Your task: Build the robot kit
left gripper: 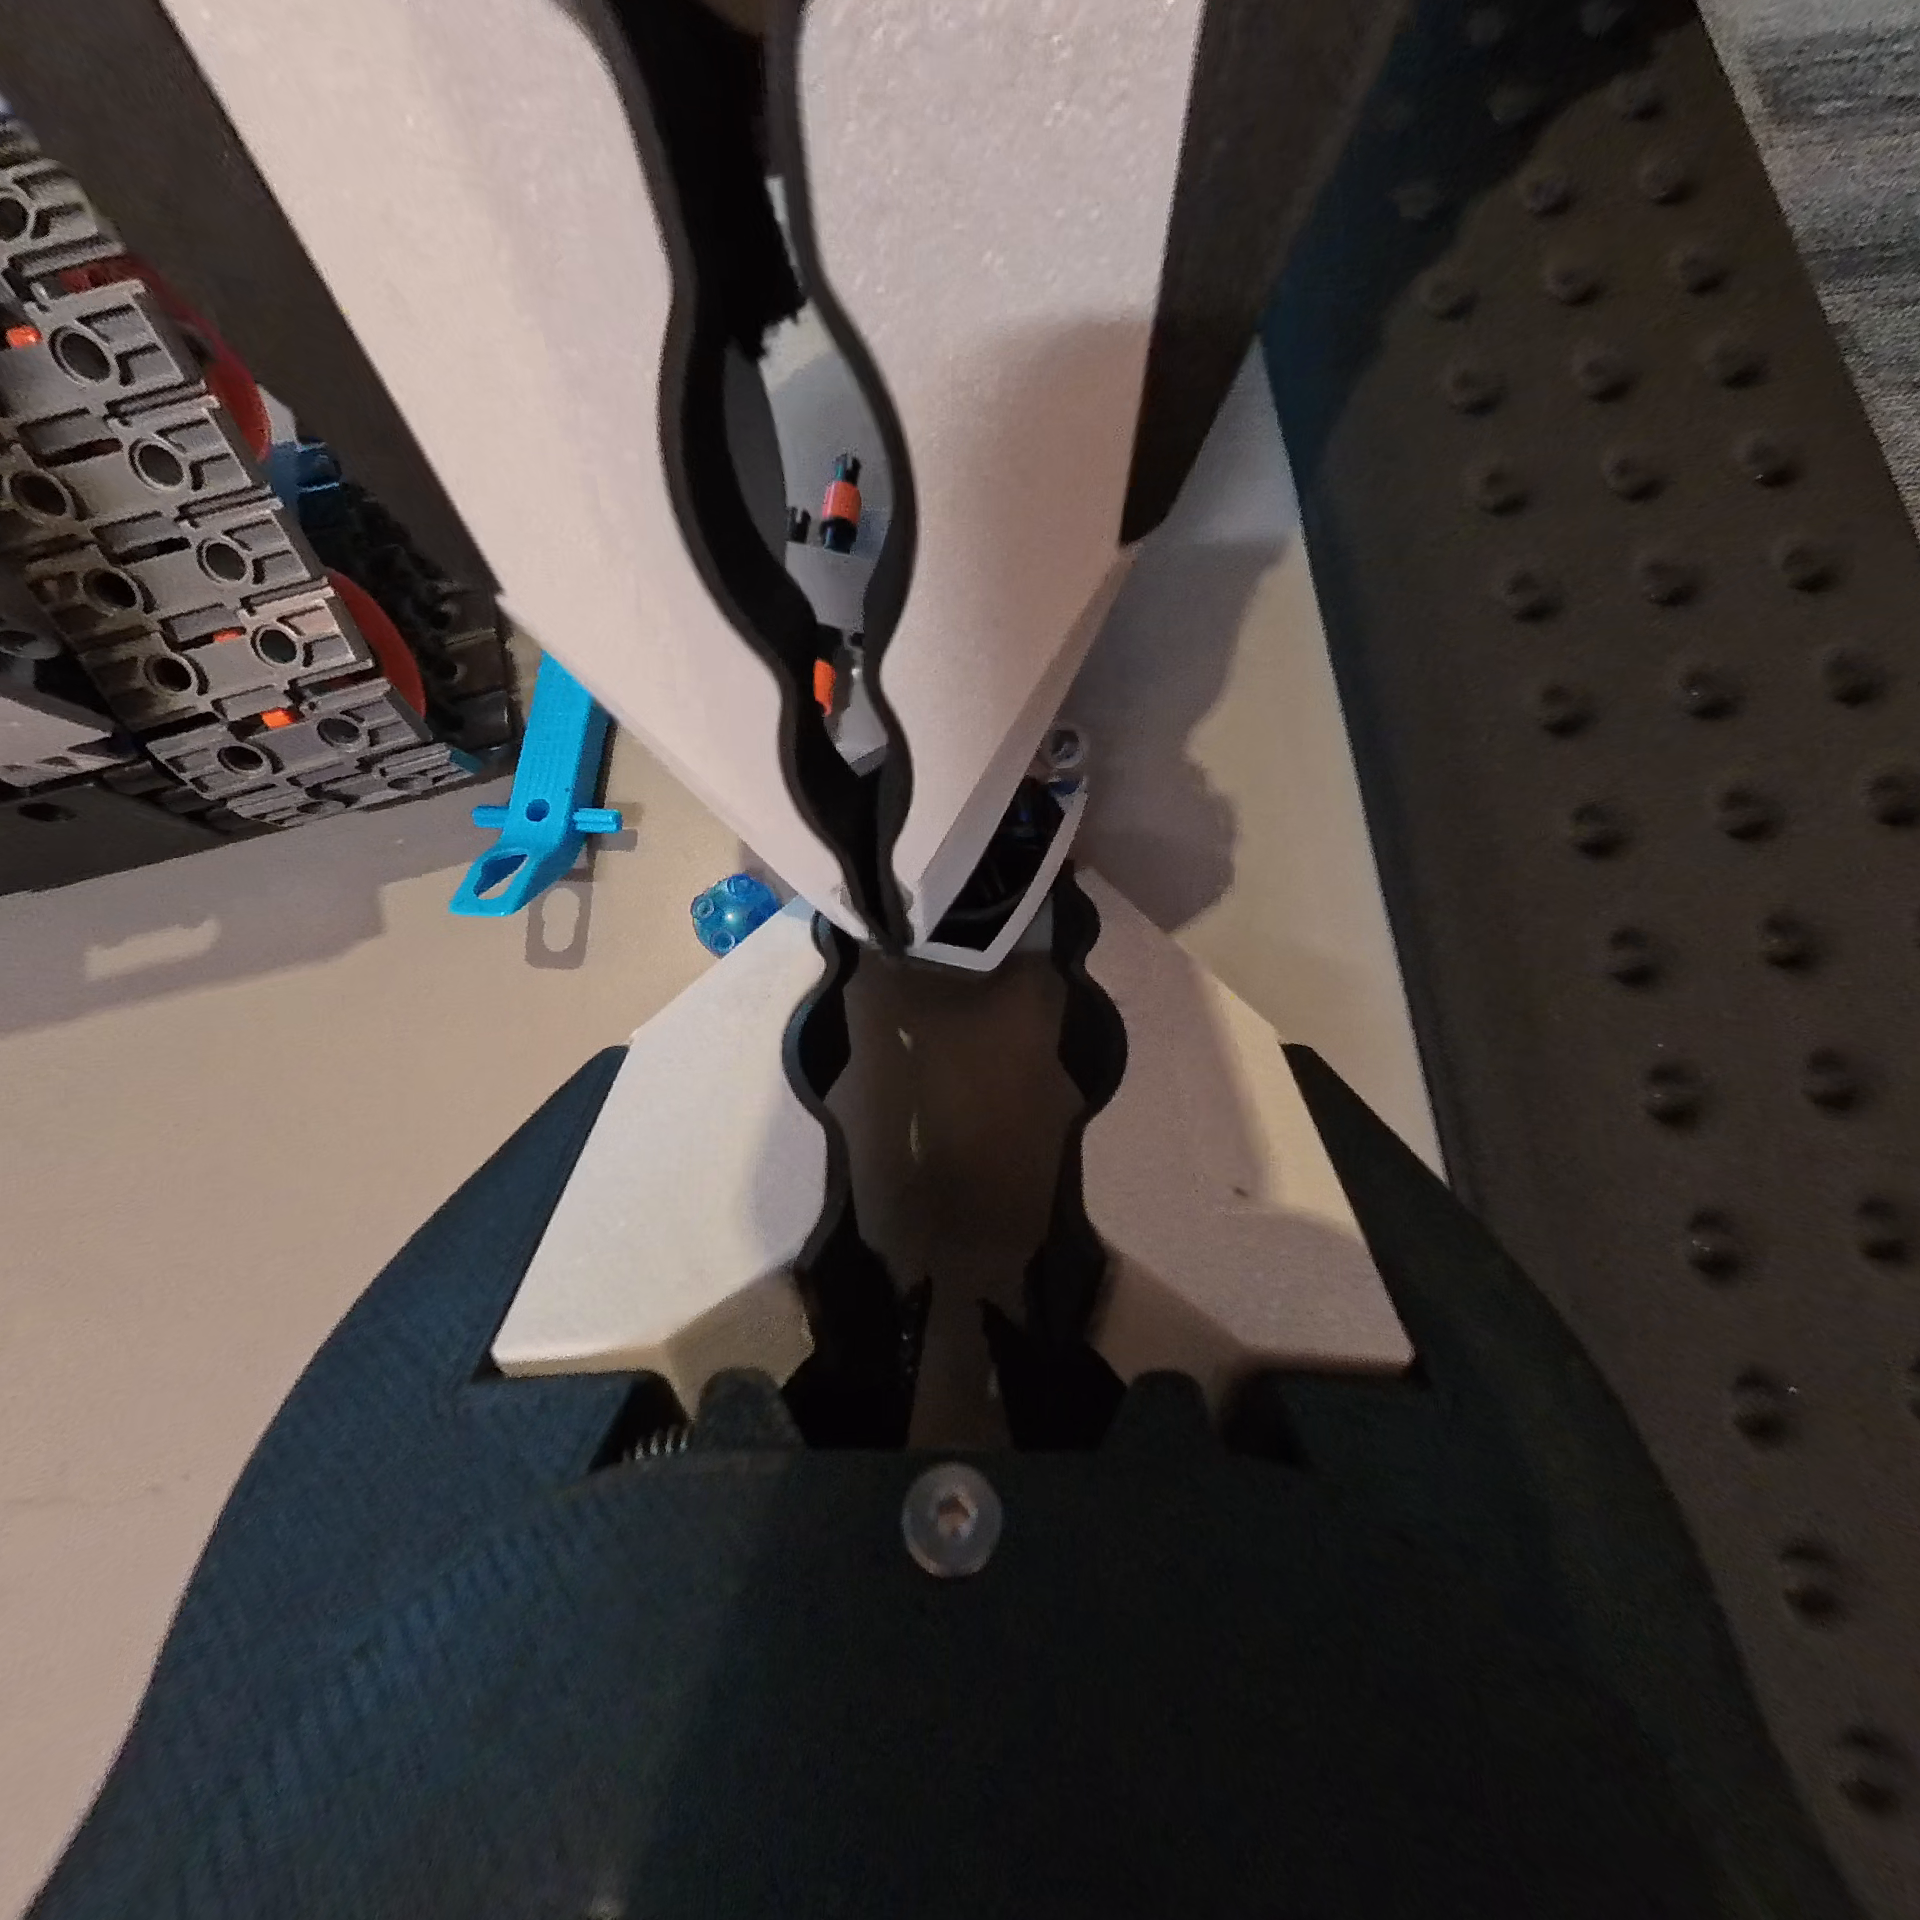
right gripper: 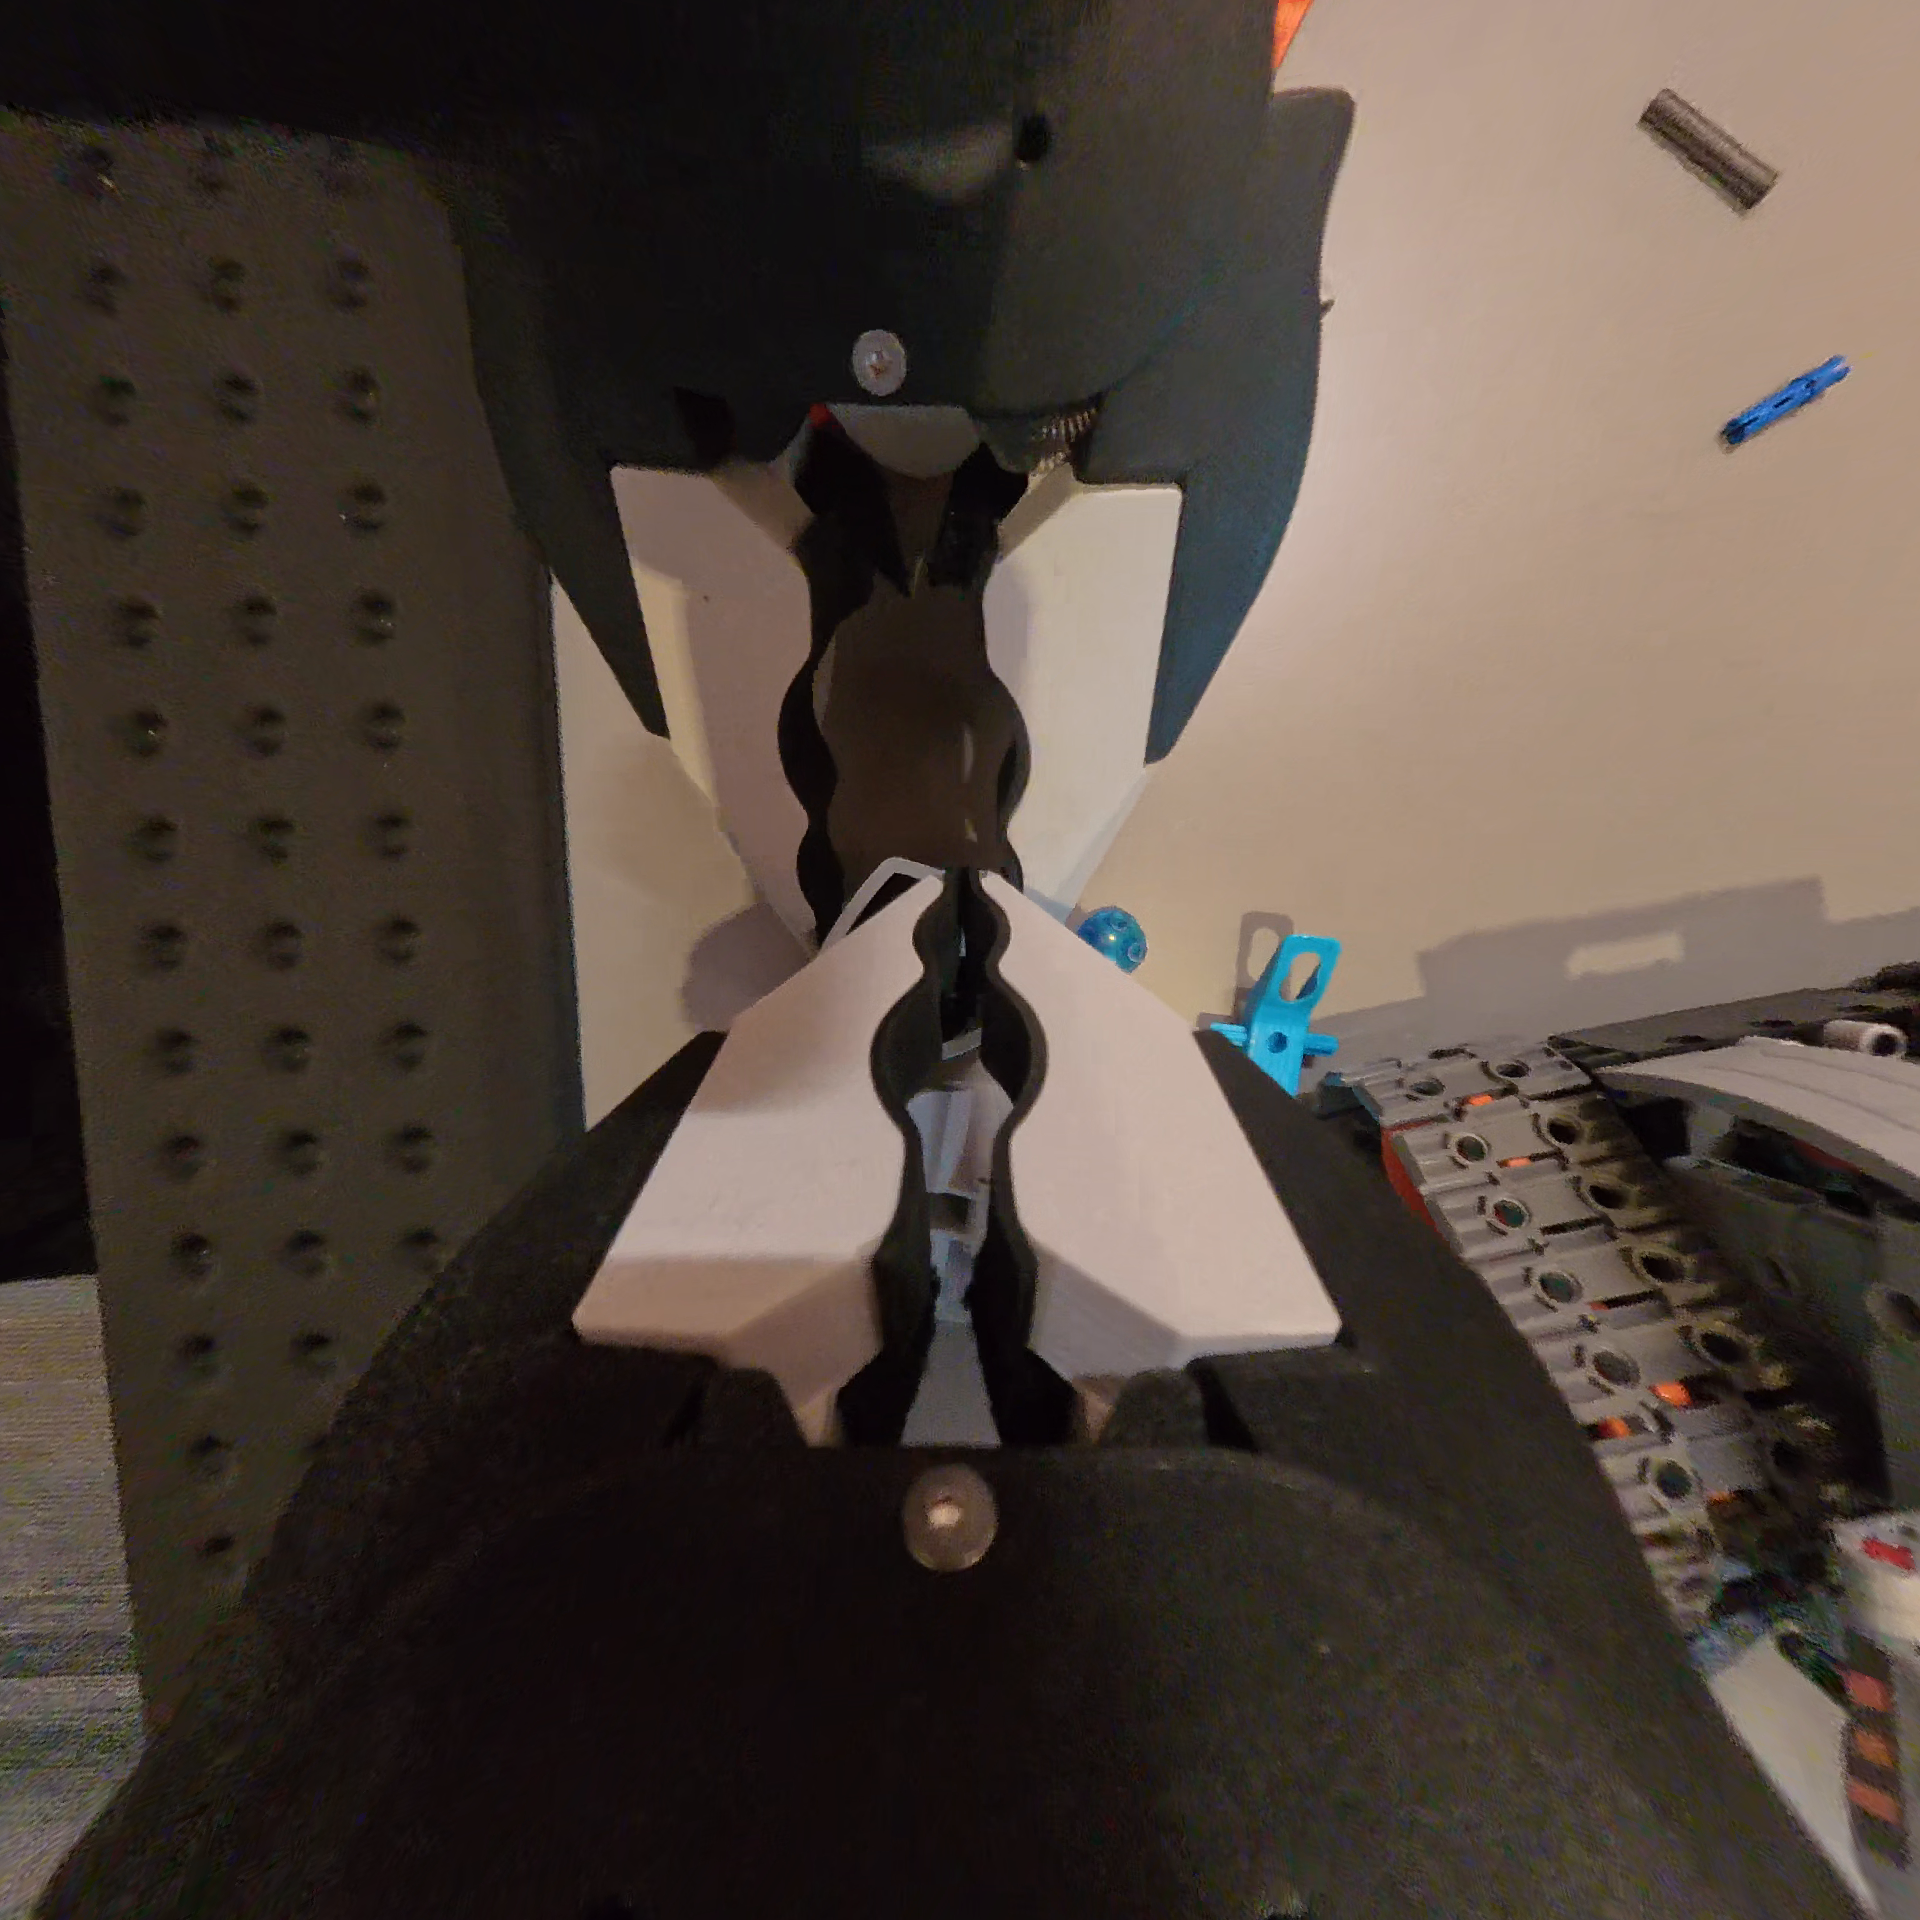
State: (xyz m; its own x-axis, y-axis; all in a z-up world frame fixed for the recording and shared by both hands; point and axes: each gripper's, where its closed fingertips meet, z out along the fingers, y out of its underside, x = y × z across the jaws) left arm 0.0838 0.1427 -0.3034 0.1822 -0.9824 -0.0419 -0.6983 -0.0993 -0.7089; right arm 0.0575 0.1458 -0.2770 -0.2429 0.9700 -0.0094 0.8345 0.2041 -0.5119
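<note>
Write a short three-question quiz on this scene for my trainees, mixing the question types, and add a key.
1. True or false: the left gripper and the right gripper point at each other, tips nearly meeting.
2. Whose fingers stand closer together? A) left gripper's B) right gripper's
3. Fill in: the small round studded piece on the table is ____.
Key: 1 true; 2 B; 3 blue.

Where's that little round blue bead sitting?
The blue bead lies on the tabletop, left of the meeting gripper tips, beside the light-blue bracket.
</note>
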